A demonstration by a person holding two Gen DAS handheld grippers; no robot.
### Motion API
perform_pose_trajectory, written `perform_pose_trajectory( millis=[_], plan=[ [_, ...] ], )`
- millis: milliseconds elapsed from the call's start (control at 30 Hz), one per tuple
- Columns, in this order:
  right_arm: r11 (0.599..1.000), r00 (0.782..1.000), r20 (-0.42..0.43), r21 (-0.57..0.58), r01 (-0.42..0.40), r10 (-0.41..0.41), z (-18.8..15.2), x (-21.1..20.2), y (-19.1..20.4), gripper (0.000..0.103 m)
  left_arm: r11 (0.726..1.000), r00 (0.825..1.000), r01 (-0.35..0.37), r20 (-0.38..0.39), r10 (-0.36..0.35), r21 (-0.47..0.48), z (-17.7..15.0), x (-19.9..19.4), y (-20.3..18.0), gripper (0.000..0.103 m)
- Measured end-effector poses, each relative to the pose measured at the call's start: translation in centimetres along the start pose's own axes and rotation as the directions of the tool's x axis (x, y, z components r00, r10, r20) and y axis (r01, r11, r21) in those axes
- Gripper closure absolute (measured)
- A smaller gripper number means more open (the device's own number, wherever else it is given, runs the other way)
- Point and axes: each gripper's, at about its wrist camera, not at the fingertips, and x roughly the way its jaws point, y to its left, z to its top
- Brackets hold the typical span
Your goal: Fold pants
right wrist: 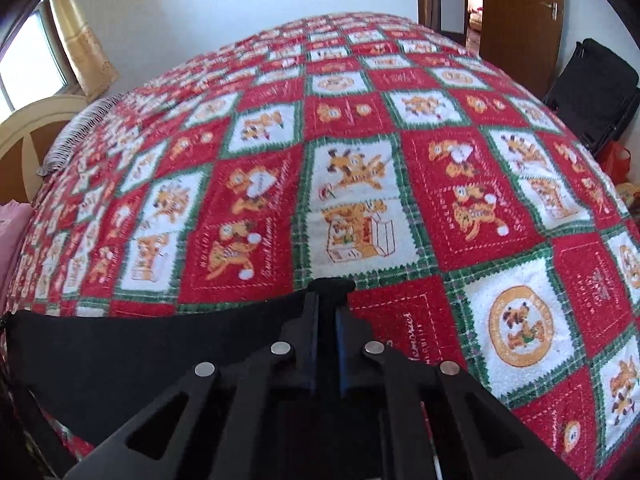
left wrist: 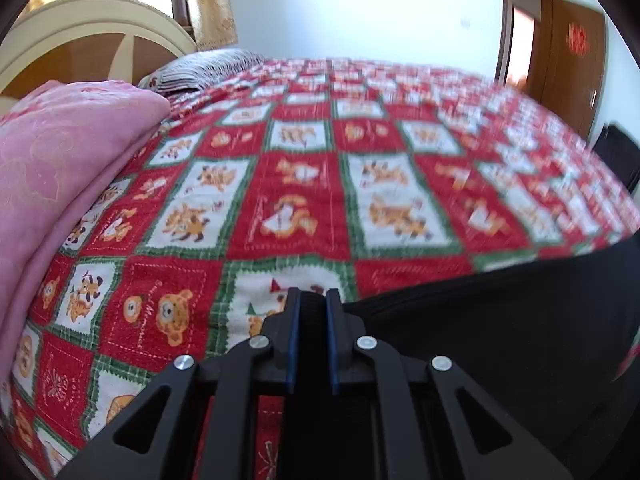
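Observation:
The black pants lie on a bed with a red, white and green patchwork cover. In the left wrist view they spread from my left gripper toward the lower right. That gripper is shut on the pants, with a strip of black cloth pinched between its blue pads. In the right wrist view the pants stretch left from my right gripper. It is shut on the pants too, and a fold of black cloth bulges over its tips. The cover beyond both grippers is bare.
A folded pink blanket lies on the left of the bed, with a striped pillow and a cream headboard behind it. Past the bed's right edge stand a black folded item, a red bag and a wooden door.

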Motion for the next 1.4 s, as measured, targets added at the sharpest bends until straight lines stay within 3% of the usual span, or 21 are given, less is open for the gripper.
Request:
perform_pose_trajectory(
  millis=[233,367,733,967,1167,1400],
  plan=[
    [0.999,0.984,0.171,-0.005,-0.051,0.051,-1.4,-6.9,-0.2,0.096,0.997,0.993,0.065,0.106,-0.060,-0.045,-0.2,-4.2,1.0,0.090],
    [0.994,0.953,0.284,-0.036,-0.100,0.106,-4.5,-12.0,-0.5,0.096,0.991,0.983,0.109,0.159,-0.095,-0.081,-1.0,-6.0,1.6,0.090],
    [0.986,0.900,0.402,-0.053,-0.161,0.169,-12.0,-19.1,-2.5,0.097,0.961,0.939,0.239,0.284,-0.192,-0.140,-6.7,-11.3,3.0,0.090],
    [0.973,0.871,0.437,-0.046,-0.226,0.223,-16.9,-21.6,-3.6,0.097,0.946,0.932,0.268,0.298,-0.206,-0.184,-11.4,-13.3,3.8,0.090],
    [0.970,0.873,0.427,-0.043,-0.239,0.234,-21.5,-22.7,-5.0,0.097,0.937,0.932,0.276,0.298,-0.208,-0.212,-14.6,-13.9,4.2,0.090],
    [0.974,0.889,0.401,-0.051,-0.220,0.222,-23.7,-22.4,-5.3,0.097,0.940,0.941,0.261,0.273,-0.198,-0.219,-16.5,-13.3,4.3,0.090]
  ],
)
